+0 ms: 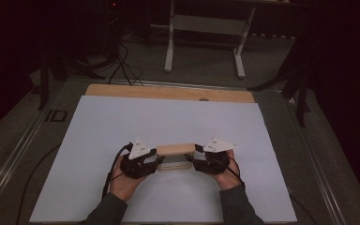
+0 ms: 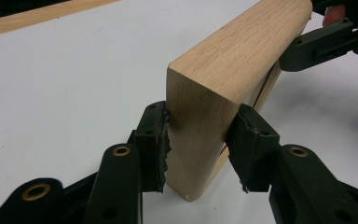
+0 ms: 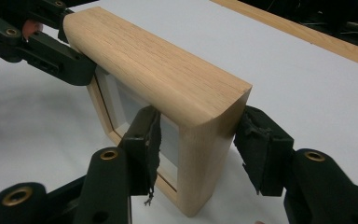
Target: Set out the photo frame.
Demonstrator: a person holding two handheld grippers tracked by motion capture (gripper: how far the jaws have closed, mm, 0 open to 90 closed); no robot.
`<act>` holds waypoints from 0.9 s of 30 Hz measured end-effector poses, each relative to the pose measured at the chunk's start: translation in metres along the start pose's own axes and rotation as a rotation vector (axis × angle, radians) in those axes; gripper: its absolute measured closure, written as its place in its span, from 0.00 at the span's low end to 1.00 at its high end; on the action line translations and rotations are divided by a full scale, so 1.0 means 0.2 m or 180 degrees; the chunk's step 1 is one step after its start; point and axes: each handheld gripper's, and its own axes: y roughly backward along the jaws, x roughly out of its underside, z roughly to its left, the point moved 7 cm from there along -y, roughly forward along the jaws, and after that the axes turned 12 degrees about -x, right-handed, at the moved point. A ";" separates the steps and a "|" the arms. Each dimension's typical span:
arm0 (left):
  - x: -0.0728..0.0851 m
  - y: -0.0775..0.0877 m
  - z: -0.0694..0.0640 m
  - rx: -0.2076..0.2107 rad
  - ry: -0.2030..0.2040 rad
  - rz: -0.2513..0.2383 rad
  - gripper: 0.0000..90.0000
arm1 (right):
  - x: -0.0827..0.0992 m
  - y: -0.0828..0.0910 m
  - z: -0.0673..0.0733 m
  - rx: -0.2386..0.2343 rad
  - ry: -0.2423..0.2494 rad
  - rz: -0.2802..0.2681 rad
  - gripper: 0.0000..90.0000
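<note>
left gripper [image 2: 198, 140]: pads pressed on one end of the wood frame [image 2: 223, 79], jaws about half open. right gripper [image 3: 198, 149]: jaws astride the other end, both pads at the wood, no clear gap. frame upright on the white sheet [image 1: 98, 126], lower centre of the high view. "id" on the dark floor [image 1: 56, 115], left edge.

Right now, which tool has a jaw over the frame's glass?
The right tool: one jaw sits in the frame's recess, in front of the glass. The left tool clamps the other end, both pads on bare wood.
</note>
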 end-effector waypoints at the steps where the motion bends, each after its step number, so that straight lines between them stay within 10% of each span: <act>1: 0.00 0.00 0.00 -0.0003 -0.0001 -0.0002 0.66 | 0.00 0.00 0.00 0.0010 -0.0001 0.0000 0.56; 27: -0.05 -0.08 0.11 0.0022 0.0092 -0.0017 0.65 | -0.06 -0.05 -0.06 0.0138 -0.0002 -0.0035 0.58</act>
